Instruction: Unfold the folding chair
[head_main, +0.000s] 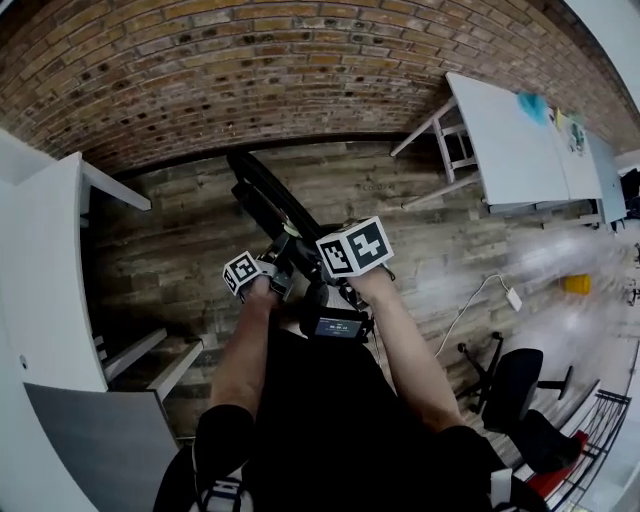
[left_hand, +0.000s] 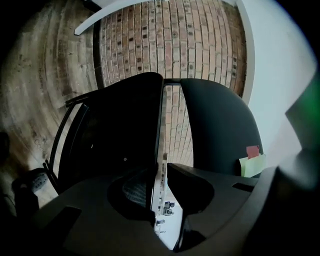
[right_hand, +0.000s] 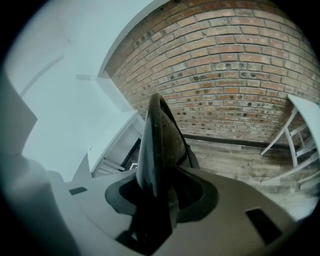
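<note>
The folding chair (head_main: 268, 195) is standing on the wooden floor (head_main: 430, 230) in front of the brick wall (head_main: 300, 70), just ahead of the person, and both claws are meeting at its near upper end. The left claw (left_hand: 161, 187) is sitting almost pressed together, pinching a thin pale strip that is running down the edge of one dark chair panel. Beside that panel a second, rounded dark panel is rising, with brick showing through the narrow gap between the two. The right claw (right_hand: 156, 197) is pointing steeply down and clamping a dark rounded panel that is showing edge-on and filling the space between its jaws. In the head view the two marker cubes are sitting close together above the person's forearms. A white table (head_main: 520, 140) is standing well apart to the right by the wall. A black office chair (head_main: 515, 385) is sitting lower right, with a cable (head_main: 470, 305) trailing across the floor near it.
</note>
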